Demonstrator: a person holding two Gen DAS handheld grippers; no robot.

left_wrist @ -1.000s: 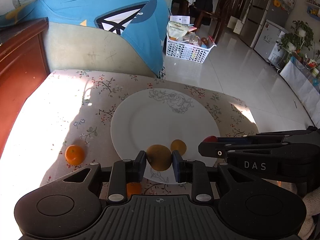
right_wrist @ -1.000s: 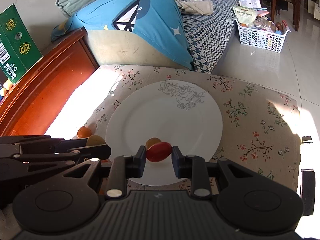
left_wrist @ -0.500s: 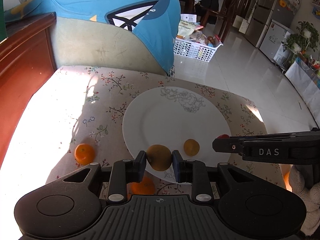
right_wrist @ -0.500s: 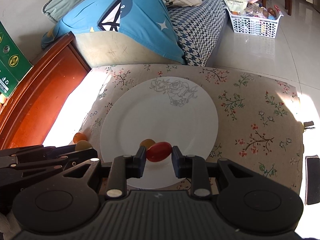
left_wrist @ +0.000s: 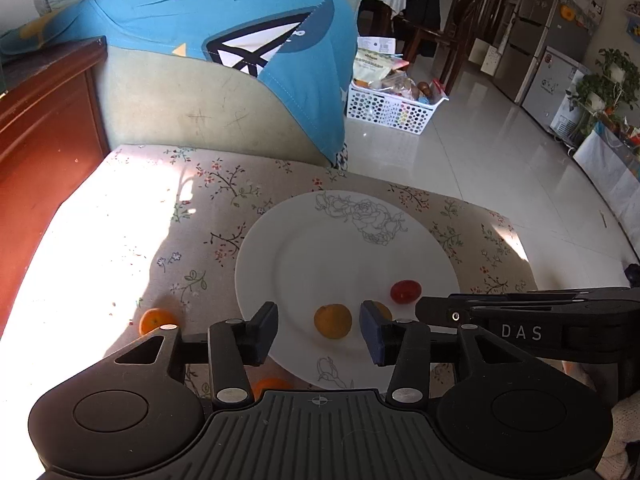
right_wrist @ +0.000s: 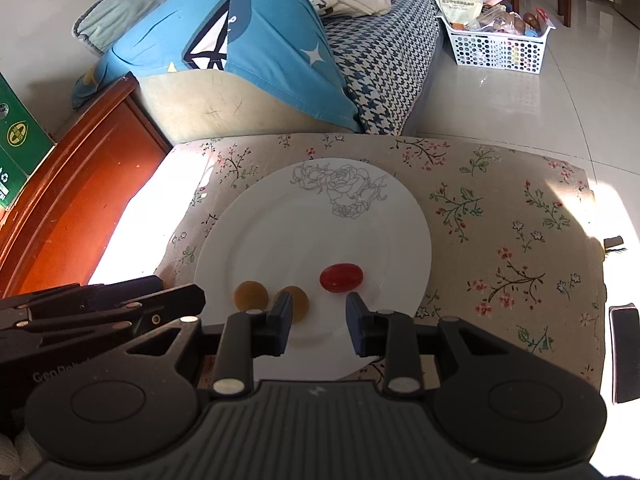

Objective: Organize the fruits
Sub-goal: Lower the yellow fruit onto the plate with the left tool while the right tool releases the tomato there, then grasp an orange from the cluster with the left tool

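A white plate (left_wrist: pixel 340 240) with a rose drawing lies on the flowered cloth. My left gripper (left_wrist: pixel 318 334) is opening over the plate's near edge. A yellow-orange fruit (left_wrist: pixel 333 321) rests on the plate between its jaws, and neither pad touches it. A second one (left_wrist: pixel 385 309) peeks from behind the right finger. My right gripper (right_wrist: pixel 318 328) is opening too, and the red tomato (right_wrist: pixel 341 277) lies on the plate (right_wrist: pixel 280 240) just beyond its tips, untouched. Two small oranges (left_wrist: pixel 156 320) (left_wrist: pixel 272 386) sit on the cloth to the left of the plate.
A blue cushion (left_wrist: pixel 240 40) and a sofa stand behind the table, with a red-brown wooden cabinet (left_wrist: pixel 40 140) to the left. A white basket (left_wrist: pixel 390 110) of packets sits on the tiled floor. A dark flat object (right_wrist: pixel 624 344) lies at the table's right edge.
Both grippers have let go: the yellow-orange fruit and the red tomato now lie on the plate. Both pairs of jaws have spread apart, the left wider.
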